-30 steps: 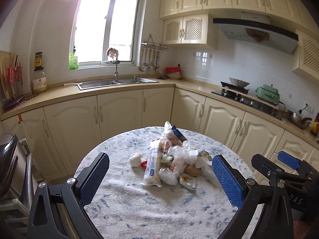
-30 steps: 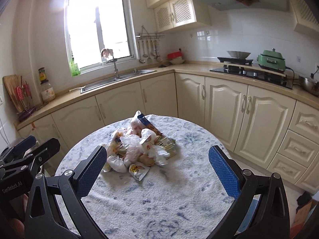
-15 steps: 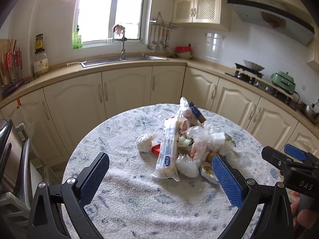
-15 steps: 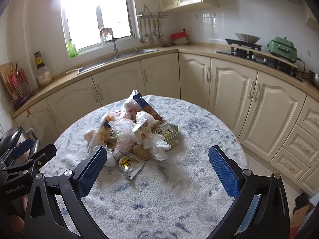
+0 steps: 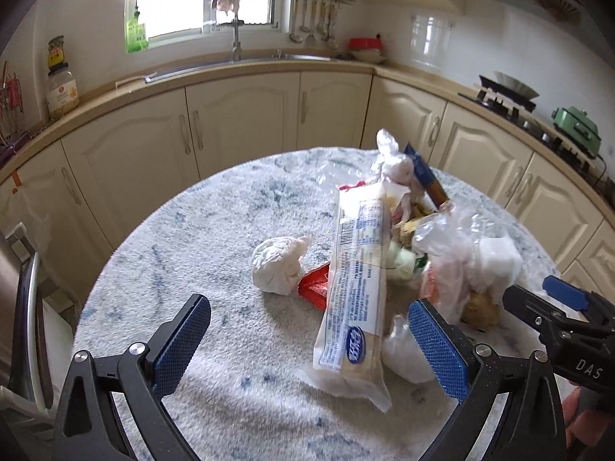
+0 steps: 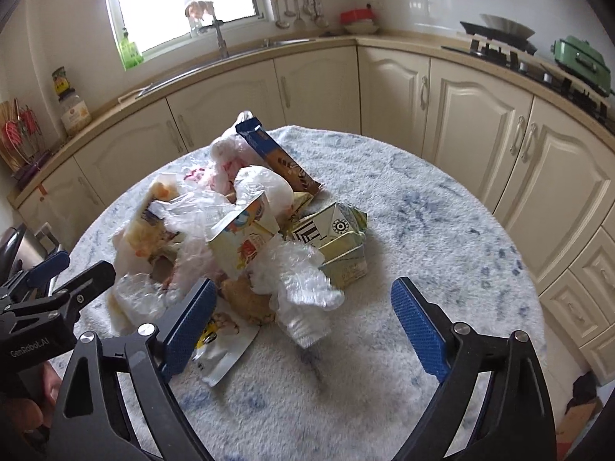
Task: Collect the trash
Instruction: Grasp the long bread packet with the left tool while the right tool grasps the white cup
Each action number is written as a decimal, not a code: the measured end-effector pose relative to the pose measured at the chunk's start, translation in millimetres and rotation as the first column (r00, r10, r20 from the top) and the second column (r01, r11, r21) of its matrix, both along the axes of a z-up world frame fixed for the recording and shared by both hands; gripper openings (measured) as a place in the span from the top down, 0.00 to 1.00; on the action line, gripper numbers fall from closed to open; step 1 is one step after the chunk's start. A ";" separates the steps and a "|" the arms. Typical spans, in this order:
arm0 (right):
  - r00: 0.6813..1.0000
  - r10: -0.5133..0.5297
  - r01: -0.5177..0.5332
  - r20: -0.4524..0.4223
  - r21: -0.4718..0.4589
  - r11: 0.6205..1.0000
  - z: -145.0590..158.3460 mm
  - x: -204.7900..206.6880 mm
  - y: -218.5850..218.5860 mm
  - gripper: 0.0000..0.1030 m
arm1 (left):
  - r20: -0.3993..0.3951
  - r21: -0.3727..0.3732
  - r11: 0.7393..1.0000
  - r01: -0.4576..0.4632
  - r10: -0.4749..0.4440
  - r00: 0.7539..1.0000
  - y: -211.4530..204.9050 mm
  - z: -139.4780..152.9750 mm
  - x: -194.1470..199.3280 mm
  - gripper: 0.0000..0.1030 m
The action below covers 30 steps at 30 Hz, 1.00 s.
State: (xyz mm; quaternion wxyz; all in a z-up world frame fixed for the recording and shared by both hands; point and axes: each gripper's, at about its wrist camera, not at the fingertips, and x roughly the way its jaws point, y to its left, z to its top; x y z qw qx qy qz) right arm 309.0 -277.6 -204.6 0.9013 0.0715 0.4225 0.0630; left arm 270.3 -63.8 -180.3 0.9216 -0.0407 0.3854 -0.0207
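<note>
Trash pile (image 6: 246,230) sits at your eleven o'clock from the right gripper (image 6: 303,322), whose jaws have just been narrowing yet grasp nothing; the long wrapper (image 5: 357,288) runs six-to-twelve between the spread, empty jaws of your left gripper (image 5: 307,342).

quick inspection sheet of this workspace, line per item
surface: round table under a fuzzy white-blue cloth
job's things: trash pile mid-table; long wrapper, tissue ball, flattened carton
clutter: nothing seen beyond the trash
grippers: left gripper open and empty; right gripper open, jaws just been closing, nothing gripped
cables: cord by the green pot
surroundings: sink, stove, cream cabinets
</note>
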 end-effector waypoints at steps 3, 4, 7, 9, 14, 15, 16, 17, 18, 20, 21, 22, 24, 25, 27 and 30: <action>1.000 0.013 -0.013 -0.019 0.002 1.000 -7.5 13.4 1.8 0.21 | -0.041 -0.035 0.999 0.005 -0.006 0.999 4.3 -6.7 24.8 0.08; 0.999 0.023 -0.023 -0.028 -0.008 1.000 -10.8 17.7 3.9 0.24 | -0.054 -0.050 0.999 0.012 -0.015 0.998 5.4 -7.2 31.1 0.16; 0.998 0.048 -0.048 -0.037 0.002 0.999 -15.0 24.8 6.1 0.38 | -0.104 -0.104 0.993 0.049 -0.060 0.993 4.9 -16.0 53.4 0.40; 0.999 0.044 -0.045 -0.026 -0.018 0.999 -11.5 25.6 6.3 0.64 | -0.115 -0.101 0.992 0.069 -0.081 0.990 3.6 -19.0 65.0 0.51; 0.997 0.064 -0.064 -0.037 0.000 0.998 -11.7 19.6 4.3 0.73 | -0.111 -0.151 0.984 0.099 -0.117 0.987 15.2 -17.8 83.0 0.72; 0.997 0.061 -0.061 -0.037 0.001 0.998 -11.8 16.9 4.6 0.73 | -0.106 -0.160 0.982 0.101 -0.118 0.987 18.4 -16.5 83.2 0.72; 0.998 0.060 -0.059 -0.036 0.005 0.998 -11.3 14.6 3.5 0.73 | -0.100 -0.166 0.981 0.101 -0.118 0.988 21.6 -15.1 82.8 0.73; 0.998 0.060 -0.060 -0.032 0.008 0.998 -10.0 11.2 2.8 0.73 | -0.090 -0.163 0.982 0.099 -0.115 0.989 24.4 -13.4 81.2 0.73; 0.998 0.064 -0.064 -0.028 0.008 0.998 -8.6 7.9 3.0 0.73 | -0.085 -0.156 0.983 0.099 -0.113 0.990 26.8 -12.2 80.5 0.73; 0.996 0.080 -0.080 -0.026 0.004 0.997 -6.5 2.2 4.1 0.71 | -0.084 -0.157 0.983 0.099 -0.113 0.990 30.1 -11.9 79.6 0.73; 0.996 0.084 -0.084 -0.034 0.001 0.996 -6.9 -0.2 4.6 0.67 | -0.085 -0.158 0.983 0.096 -0.110 0.990 31.9 -12.0 78.8 0.73; 0.996 0.086 -0.086 -0.039 -0.001 0.996 -7.6 -2.6 4.7 0.63 | -0.084 -0.157 0.983 0.093 -0.108 0.991 33.8 -12.3 78.9 0.73; 0.996 0.086 -0.085 -0.035 0.010 0.996 -7.8 -9.0 2.0 0.49 | -0.086 -0.158 0.983 0.090 -0.104 0.991 38.0 -13.4 79.6 0.73; 0.996 0.082 -0.082 -0.032 0.023 0.996 -7.4 -11.8 -0.5 0.48 | -0.086 -0.157 0.984 0.087 -0.102 0.991 40.0 -13.6 80.5 0.73; 0.997 0.078 -0.077 -0.024 0.043 0.996 -5.0 -17.0 -4.8 0.47 | -0.085 -0.155 0.985 0.082 -0.096 0.992 42.4 -13.4 82.7 0.73; 0.998 0.066 -0.065 -0.008 0.065 0.996 0.2 -21.7 -12.2 0.47 | -0.078 -0.154 0.985 0.084 -0.096 0.992 40.3 -13.5 84.4 0.73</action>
